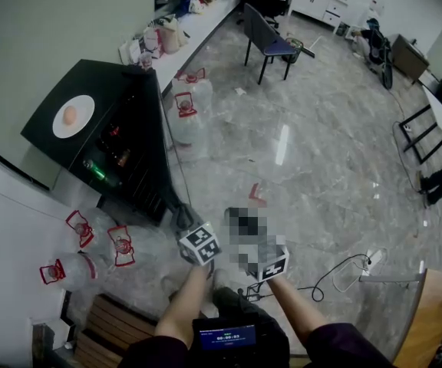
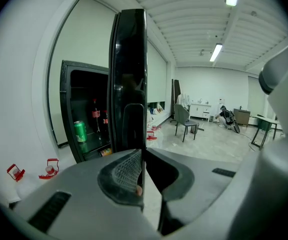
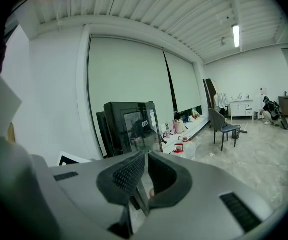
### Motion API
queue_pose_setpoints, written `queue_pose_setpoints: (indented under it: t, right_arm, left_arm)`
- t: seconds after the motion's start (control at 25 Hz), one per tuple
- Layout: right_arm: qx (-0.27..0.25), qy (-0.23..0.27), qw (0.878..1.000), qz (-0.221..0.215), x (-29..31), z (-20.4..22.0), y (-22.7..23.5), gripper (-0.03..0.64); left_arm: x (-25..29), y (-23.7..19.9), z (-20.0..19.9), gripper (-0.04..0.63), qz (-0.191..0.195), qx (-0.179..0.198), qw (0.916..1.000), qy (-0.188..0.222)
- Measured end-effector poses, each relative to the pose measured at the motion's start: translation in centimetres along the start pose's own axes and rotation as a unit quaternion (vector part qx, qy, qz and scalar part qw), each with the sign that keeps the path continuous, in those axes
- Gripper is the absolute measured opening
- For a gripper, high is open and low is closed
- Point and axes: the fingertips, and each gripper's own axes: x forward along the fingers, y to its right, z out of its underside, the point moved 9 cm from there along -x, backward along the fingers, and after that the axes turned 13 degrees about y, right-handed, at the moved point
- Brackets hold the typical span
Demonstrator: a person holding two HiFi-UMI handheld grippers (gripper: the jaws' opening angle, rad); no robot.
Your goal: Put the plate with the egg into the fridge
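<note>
On top of the black fridge [image 1: 90, 90], at the left of the head view, lies a white plate [image 1: 61, 126] with a brown egg [image 1: 70, 115] on it. The fridge door [image 1: 167, 182] stands open, showing a green can [image 2: 80, 131] and bottles on the shelves. My left gripper [image 1: 182, 218] is shut on the free edge of the door [image 2: 129, 74], which runs edge-on into my left gripper [image 2: 141, 180]. To its right, my right gripper [image 1: 249, 233] hangs over the floor, shut and empty. In the right gripper view, the right gripper [image 3: 146, 178] points toward the fridge [image 3: 129, 126].
Clear water jugs with red handles stand left of the fridge [image 1: 90, 240] and behind it [image 1: 192, 102]. A low ledge with bags [image 1: 167, 33] runs along the wall. A dark chair [image 1: 268, 41] stands farther back. A cable and power strip [image 1: 359, 271] lie at right, a wooden bench [image 1: 113, 328] at my feet.
</note>
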Motion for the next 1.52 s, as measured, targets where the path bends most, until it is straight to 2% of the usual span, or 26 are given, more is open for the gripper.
queue_pose_setpoints:
  t: [0.08,0.16,0.24,0.32,0.4,0.48,0.56,0.6,0.68,0.72,0.76,0.92,1.0,1.2,1.32,1.44,1.52]
  right_arm:
    - [0.013,-0.004,1.0,0.001,-0.1,-0.1,-0.4,0.011]
    - [0.022,-0.002,1.0,0.007,-0.1,-0.1,-0.8,0.011]
    - [0.021,0.0,1.0,0.014,0.4,0.0,-1.3,0.011]
    - [0.018,-0.003,1.0,0.02,1.1,0.1,-2.1,0.011]
    - [0.017,-0.001,1.0,0.024,1.8,0.6,-3.0,0.011]
    - [0.015,0.003,1.0,0.025,2.7,0.9,-4.1,0.011]
    - [0.013,0.006,1.0,0.027,3.7,1.0,-5.7,0.011]
    - [0.013,0.006,1.0,0.028,4.3,1.1,-6.4,0.011]
    - [0.013,0.007,0.999,0.032,5.2,1.4,-7.9,0.011]
    - [0.013,0.008,0.999,0.035,5.5,1.6,-8.5,0.011]
    - [0.014,0.009,0.999,0.038,5.8,1.8,-9.2,0.011]
    - [0.012,0.012,0.998,0.057,7.2,2.5,-11.6,0.011]
    - [0.007,0.015,0.997,0.072,7.3,2.5,-12.2,0.011]
    - [-0.007,0.033,0.994,0.1,7.7,1.1,-12.6,0.023]
    - [-0.008,0.04,0.994,0.104,7.9,-0.9,-12.0,0.105]
    - [-0.026,0.048,0.991,0.119,7.7,-3.4,-10.8,0.142]
    - [-0.048,0.049,0.989,0.132,8.1,-4.6,-9.8,0.16]
  left_arm:
    - [-0.1,-0.1,-0.2,0.035,0.001,0.008,0.9999,-0.009]
    - [-0.2,-0.2,-0.5,0.035,0.02,0.019,0.9994,-0.018]
    - [-0.5,-1.0,-0.8,0.037,0.076,0.02,0.9967,-0.021]
    - [-2.0,-2.8,-1.6,0.037,0.156,0.005,0.9877,0.009]
    - [-3.5,-5.2,-3.3,0.038,0.236,-0.003,0.9696,0.065]
    - [-3.5,-8.6,-5.5,0.042,0.289,-0.015,0.9527,0.093]
    - [-2.0,-11.5,-7.6,0.09,0.351,-0.022,0.933,0.078]
    - [-1.2,-12.4,-8.5,0.124,0.389,-0.015,0.9191,0.061]
    - [0.0,-13.7,-9.5,0.149,0.452,0.01,0.8916,0.029]
    - [0.3,-14.4,-9.7,0.149,0.47,0.022,0.882,0.021]
    - [0.4,-14.9,-9.8,0.149,0.482,0.032,0.8753,0.018]
    - [1.1,-16.2,-10.0,0.149,0.505,0.052,0.8616,0.014]
    - [1.3,-16.0,-10.1,0.149,0.522,0.06,0.8508,0.012]
    - [1.8,-13.7,-9.6,0.149,0.573,0.068,0.8169,0.011]
    - [1.9,-11.6,-9.6,0.149,0.603,0.069,0.7947,0.011]
    - [2.0,-9.0,-9.8,0.149,0.631,0.081,0.7714,0.009]
    - [2.3,-7.1,-9.7,0.149,0.644,0.093,0.7593,0.006]
